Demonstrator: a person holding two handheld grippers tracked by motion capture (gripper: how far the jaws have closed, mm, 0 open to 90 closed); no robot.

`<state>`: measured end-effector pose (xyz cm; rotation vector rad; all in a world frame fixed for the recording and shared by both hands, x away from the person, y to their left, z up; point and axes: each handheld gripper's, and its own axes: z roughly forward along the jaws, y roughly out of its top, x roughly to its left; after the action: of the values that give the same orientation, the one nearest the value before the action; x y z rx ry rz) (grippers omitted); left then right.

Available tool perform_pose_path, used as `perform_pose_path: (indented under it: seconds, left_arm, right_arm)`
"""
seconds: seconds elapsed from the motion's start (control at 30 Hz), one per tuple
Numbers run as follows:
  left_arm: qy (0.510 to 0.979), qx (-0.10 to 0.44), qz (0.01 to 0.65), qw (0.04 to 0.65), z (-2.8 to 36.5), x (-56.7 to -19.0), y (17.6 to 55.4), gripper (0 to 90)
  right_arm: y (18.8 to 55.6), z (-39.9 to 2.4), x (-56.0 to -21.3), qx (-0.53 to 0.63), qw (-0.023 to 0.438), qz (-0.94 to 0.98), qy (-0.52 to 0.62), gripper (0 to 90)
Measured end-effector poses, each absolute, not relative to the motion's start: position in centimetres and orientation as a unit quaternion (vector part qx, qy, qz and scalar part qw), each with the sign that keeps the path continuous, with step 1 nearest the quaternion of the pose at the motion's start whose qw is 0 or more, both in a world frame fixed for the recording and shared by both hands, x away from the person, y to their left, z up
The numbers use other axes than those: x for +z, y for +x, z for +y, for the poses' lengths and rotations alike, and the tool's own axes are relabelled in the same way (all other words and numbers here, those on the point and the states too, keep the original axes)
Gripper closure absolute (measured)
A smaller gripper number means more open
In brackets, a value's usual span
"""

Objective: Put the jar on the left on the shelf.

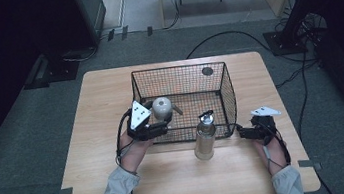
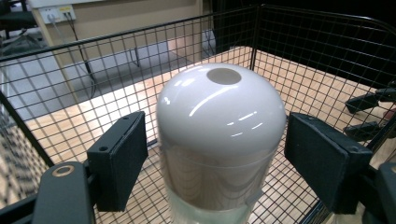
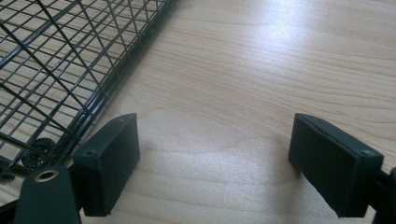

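A white dome-topped bottle (image 1: 162, 107) stands inside the black wire basket (image 1: 178, 67), near its front left corner. My left gripper (image 1: 159, 121) reaches in around it. In the left gripper view the bottle (image 2: 219, 130) sits between the pads (image 2: 123, 158) with a gap on each side, so the left gripper (image 2: 222, 158) is open. My right gripper (image 1: 241, 132) rests by the basket's front right corner. In the right gripper view it (image 3: 219, 163) is open over bare wood, with the basket's mesh (image 3: 56, 70) to its left.
A steel bottle with a black cap (image 1: 205, 140) stands on the wooden table (image 1: 109, 95) just in front of the basket, between my two hands. A dark round hole (image 1: 207, 70) marks the tabletop behind the basket. Cables run over the floor beyond the table.
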<state>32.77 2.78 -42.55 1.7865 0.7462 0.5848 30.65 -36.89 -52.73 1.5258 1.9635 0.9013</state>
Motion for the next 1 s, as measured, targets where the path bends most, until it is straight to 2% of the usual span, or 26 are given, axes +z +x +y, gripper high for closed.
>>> perform_pose_path:
  seconds: [0.23,1.0]
  left_arm:
    - [0.751,0.224,0.311,0.538,3.8,-42.1,32.4,21.1]
    - [0.758,0.205,0.301,0.541,6.2,-41.5,31.7,21.1]
  right_arm:
    - [30.6,-36.9,-52.7,0.331,0.246,0.720,0.558,16.0]
    - [30.6,-36.9,-52.7,0.332,0.244,0.723,0.554,16.0]
